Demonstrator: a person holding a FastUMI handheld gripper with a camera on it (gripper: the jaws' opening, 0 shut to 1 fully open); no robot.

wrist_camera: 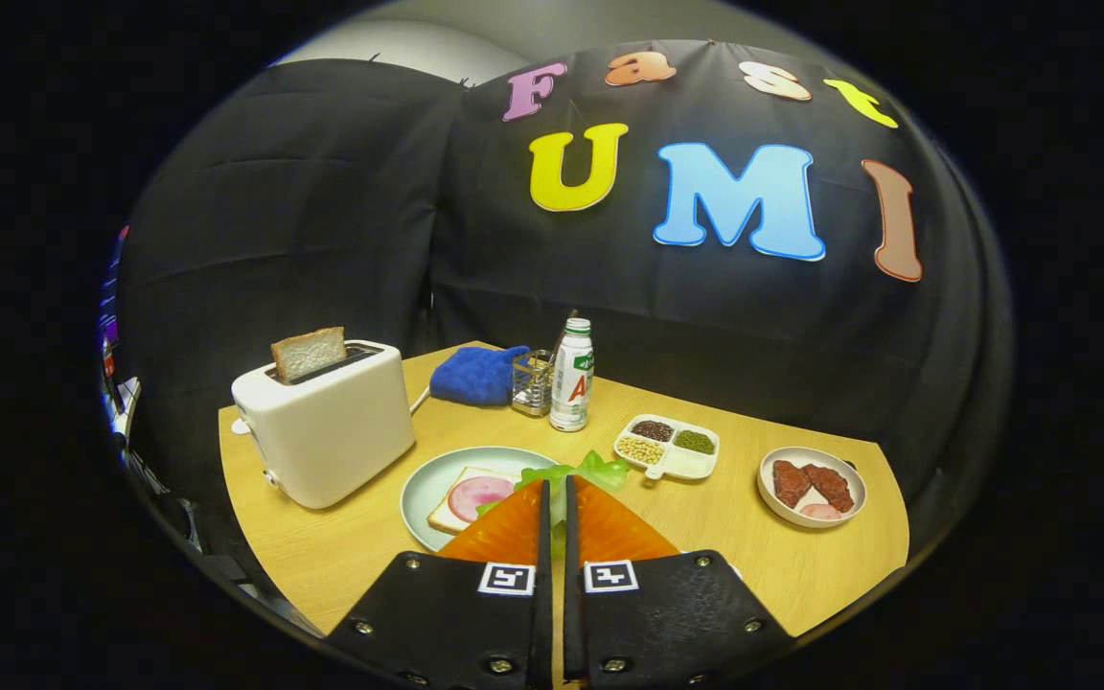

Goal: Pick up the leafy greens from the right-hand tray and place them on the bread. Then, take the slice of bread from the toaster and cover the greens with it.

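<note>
Above the plate (423,479) rim, hand-held gripper (555,491) clamping greens (583,473).

Place: staged kitchen corner inside a recording booth
Walls: black cloth (322,220) draped all round, far side
Surface: small wooden table (801,556)
Breakfast props: white toaster (327,431) left, bottle (572,376) far centre, sectioned dish of beans (667,446), bowl of meat (812,486) right

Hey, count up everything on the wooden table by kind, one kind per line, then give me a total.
Dishes: 3, pale round plate, white divided tray, small white bowl
Bread slices: 2, one in white toaster slot, one on plate
Leafy greens: 1, pinched in the shut gripper
Toaster: 1
White bottle: 1
Blue mitt: 1
Glass holder: 1
Total: 10
</note>
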